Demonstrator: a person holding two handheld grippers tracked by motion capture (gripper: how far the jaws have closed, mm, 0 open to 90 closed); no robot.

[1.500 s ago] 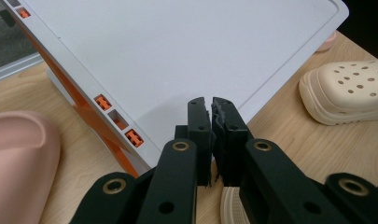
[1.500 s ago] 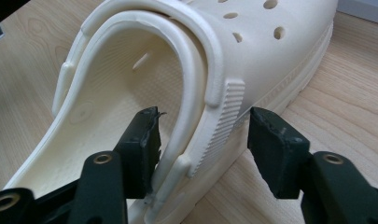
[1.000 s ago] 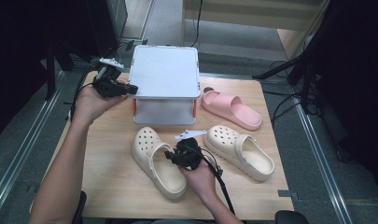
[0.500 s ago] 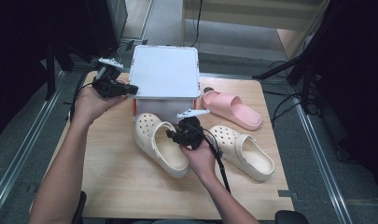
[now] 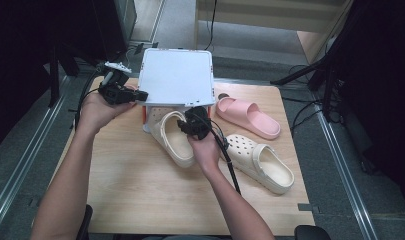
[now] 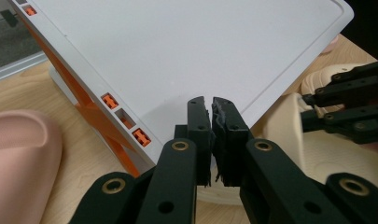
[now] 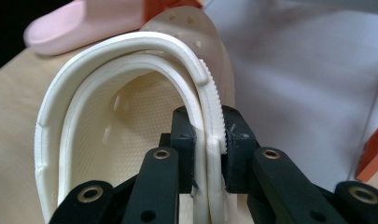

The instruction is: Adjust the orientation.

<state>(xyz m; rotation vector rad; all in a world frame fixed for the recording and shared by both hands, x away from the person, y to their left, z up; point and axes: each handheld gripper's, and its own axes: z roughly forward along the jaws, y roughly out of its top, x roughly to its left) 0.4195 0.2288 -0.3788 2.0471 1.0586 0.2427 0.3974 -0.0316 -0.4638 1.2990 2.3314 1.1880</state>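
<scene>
Clog (image 5: 174,141): moved from mid-worktop to the box (image 5: 176,75) mouth.
Right gripper (image 7: 210,135): fingers clamped on the clog's heel strap.
Left gripper (image 6: 211,122): fingers together, propping the lid.
Meaning: insertion looks next.

Pale wooden table (image 5: 140,185) on a grey floor (image 5: 340,165).
Metal rails (image 5: 25,165) run along the floor on both sides; dark stands (image 5: 335,70) flank the table, and light wooden furniture (image 5: 270,15) sits behind.
</scene>
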